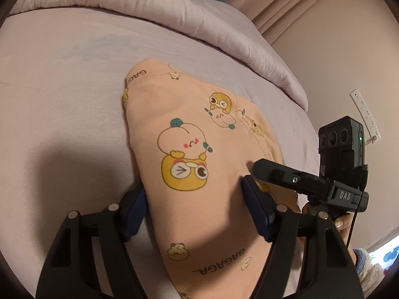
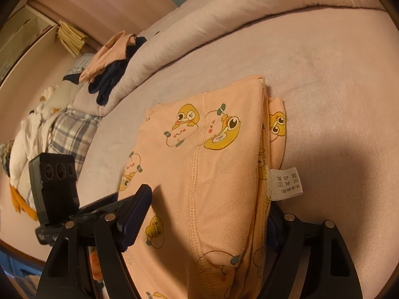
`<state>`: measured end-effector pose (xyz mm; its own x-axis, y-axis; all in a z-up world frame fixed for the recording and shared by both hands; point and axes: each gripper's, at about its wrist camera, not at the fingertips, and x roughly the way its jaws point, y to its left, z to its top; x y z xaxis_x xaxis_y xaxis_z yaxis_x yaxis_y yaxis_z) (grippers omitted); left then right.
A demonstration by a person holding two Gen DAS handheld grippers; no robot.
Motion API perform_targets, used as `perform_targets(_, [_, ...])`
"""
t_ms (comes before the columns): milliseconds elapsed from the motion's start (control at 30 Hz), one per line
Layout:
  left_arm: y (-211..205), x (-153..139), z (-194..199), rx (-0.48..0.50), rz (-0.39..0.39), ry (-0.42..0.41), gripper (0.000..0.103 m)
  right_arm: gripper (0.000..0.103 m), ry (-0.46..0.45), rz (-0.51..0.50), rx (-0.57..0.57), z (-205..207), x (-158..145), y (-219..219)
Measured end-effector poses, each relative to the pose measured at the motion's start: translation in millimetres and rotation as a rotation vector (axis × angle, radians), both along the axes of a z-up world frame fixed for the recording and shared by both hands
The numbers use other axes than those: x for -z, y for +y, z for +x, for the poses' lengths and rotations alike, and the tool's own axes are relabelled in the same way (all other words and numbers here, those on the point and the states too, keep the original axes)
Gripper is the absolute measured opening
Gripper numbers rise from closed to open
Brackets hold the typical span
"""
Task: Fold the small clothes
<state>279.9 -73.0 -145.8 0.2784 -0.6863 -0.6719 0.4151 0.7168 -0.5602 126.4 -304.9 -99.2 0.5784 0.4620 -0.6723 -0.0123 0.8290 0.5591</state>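
Note:
A small peach garment [image 1: 199, 134] with yellow cartoon prints lies folded on the pale bed sheet [image 1: 62, 87]. My left gripper [image 1: 193, 201] is open, its jaws wide apart on either side of the garment's near end. The right gripper [image 1: 271, 169] shows at the garment's right edge. In the right wrist view the same garment [image 2: 219, 174] lies folded in layers, a white care label [image 2: 285, 183] sticking out at its right. My right gripper [image 2: 207, 221] is open, jaws straddling the garment's near end. The left gripper's body [image 2: 54, 186] shows at the left.
A rolled quilt [image 1: 174, 17] runs along the back of the bed. A pile of peach and dark clothes [image 2: 112, 59] lies on the quilt. A plaid pillow [image 2: 72, 129] and white items lie at the left. A power strip [image 1: 365, 114] hangs on the wall.

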Motion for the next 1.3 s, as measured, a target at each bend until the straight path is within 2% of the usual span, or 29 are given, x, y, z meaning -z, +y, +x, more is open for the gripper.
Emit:
perform_targets(100, [2,1,1,-0.008,0.0,0.002,0.064,0.08,-0.001,-0.019,-0.001,0,0,2])
perform_targets(267, [2,1,5,-0.014,-0.004,0.011,0.062,0.079,-0.001,-0.035,0.002,0,-1,3])
perform_targets(533, [2,1,4,-0.027,0.01,0.001,0.057,0.065,0.008,-0.106,0.02,-2,-4,8])
perform_targets(633, [1,1,5,-0.031,0.023,-0.006,0.051,0.058,0.004,-0.161,0.017,-2,-6,16])
perform_targets(800, [1,2,7,-0.038,0.033,-0.008,0.046,0.049,-0.023,-0.262,0.0,-1,-10,34])
perform_targets(1033, [2,2,7,-0.04,0.026,-0.008,0.039,0.037,-0.062,-0.323,-0.007,-6,-16,41])
perform_targets(1300, [4,0,5,-0.046,0.024,-0.015,0.035,0.032,-0.095,-0.426,-0.018,-9,-23,54])
